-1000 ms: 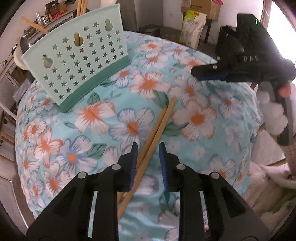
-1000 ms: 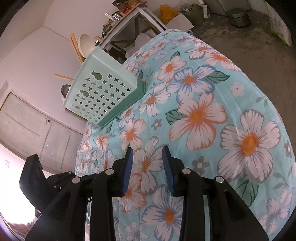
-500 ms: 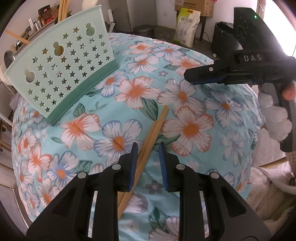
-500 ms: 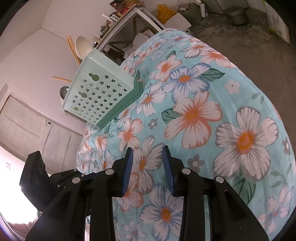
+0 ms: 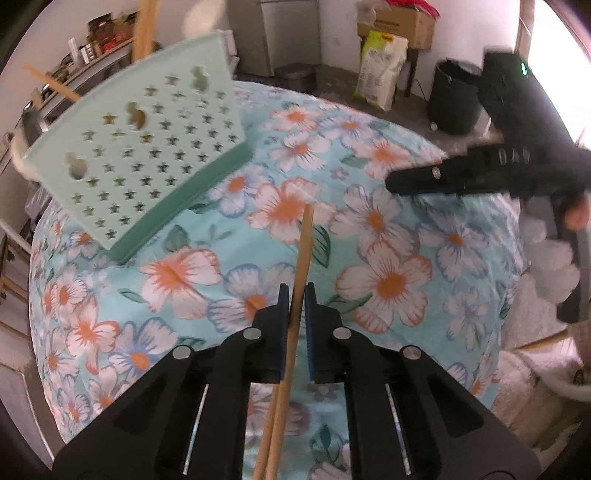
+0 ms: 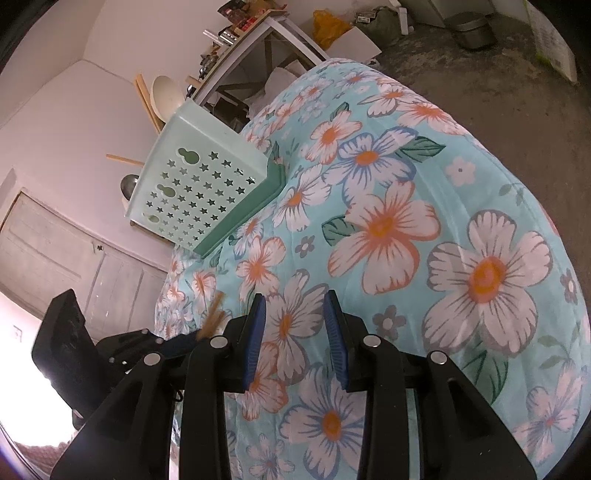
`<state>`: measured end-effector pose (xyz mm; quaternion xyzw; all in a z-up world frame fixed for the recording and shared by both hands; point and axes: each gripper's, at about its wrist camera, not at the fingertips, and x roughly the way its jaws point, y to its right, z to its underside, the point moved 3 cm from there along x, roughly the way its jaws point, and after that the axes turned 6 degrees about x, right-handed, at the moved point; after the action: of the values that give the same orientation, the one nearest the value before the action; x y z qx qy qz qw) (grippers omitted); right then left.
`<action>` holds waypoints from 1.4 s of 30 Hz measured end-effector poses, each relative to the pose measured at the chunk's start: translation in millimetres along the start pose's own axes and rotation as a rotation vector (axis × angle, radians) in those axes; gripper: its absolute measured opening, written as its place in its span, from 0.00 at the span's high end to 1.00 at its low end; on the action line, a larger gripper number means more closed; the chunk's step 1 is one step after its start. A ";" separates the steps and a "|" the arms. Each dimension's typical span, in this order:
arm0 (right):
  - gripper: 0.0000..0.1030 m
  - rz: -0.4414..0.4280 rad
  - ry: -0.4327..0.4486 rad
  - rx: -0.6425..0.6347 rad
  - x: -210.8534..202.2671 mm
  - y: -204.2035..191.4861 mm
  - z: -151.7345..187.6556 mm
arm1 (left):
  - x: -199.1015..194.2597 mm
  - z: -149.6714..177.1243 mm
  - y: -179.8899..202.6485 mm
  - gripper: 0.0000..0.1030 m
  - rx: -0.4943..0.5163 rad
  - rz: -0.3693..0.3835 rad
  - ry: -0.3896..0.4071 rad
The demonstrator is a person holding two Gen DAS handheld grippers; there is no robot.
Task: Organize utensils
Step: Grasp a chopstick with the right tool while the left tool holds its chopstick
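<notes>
Left wrist view looks down over a tabletop (image 5: 461, 192) covered in a light blue cloth printed with white and orange flowers. The left hand-held gripper (image 5: 294, 299) has its blue-padded jaws closing on a pair of wooden chopsticks (image 5: 303, 243), which run between the pads and angle up and away over the cloth, their far tips lifted clear of the flowers. Whether the pads already press the wood is hard to tell; only a sliver of gap shows on either side.

Beyond the chopstick tips and to the left stands a mint-green utensil holder (image 5: 147, 147) with star-shaped cut-outs and a darker green base, well apart from the gripper. More wooden sticks (image 5: 146, 29) rise from behind its rim. Bare cloth lies between the chopsticks and the holder.

To the right, the right hand-held gripper (image 5: 395, 182) hovers above the cloth, held by a hand (image 5: 576, 218) at the frame edge. A bin (image 5: 458, 99), a sack (image 5: 380, 70) and a cardboard box (image 5: 402, 22) sit on the floor behind.

Right wrist view shows the right hand-held gripper (image 6: 295, 332) with jaws spread and only flowered cloth between them. The holder (image 6: 199, 188) stands up-left, with a pale ladle (image 6: 166, 96) rising behind it. The left gripper (image 6: 177, 341) sits at lower left, blurred chopsticks (image 6: 212, 319) sticking up from it.
</notes>
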<state>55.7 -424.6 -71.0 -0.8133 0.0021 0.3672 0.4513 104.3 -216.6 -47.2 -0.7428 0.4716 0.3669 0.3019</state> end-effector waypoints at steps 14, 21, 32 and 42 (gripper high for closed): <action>0.68 -0.055 -0.013 0.006 -4.9 -14.4 7.5 | -47.9 9.9 -64.8 0.93 -0.364 0.169 0.128; 0.68 -0.055 -0.024 -0.007 -4.0 -23.6 13.1 | -52.2 17.7 -78.8 0.93 -0.429 0.197 0.160; 0.68 -0.042 -0.047 -0.017 2.9 -30.9 19.2 | -21.8 34.6 -97.5 0.96 -0.509 0.166 0.170; 0.68 -0.187 -0.197 0.009 21.1 -48.5 41.3 | -3.0 48.9 -103.8 0.96 -0.550 0.185 0.153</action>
<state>62.7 -358.6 -61.5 -0.7680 -0.1164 0.4016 0.4850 186.5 -137.6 -60.9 -0.7762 0.4414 0.4498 0.0183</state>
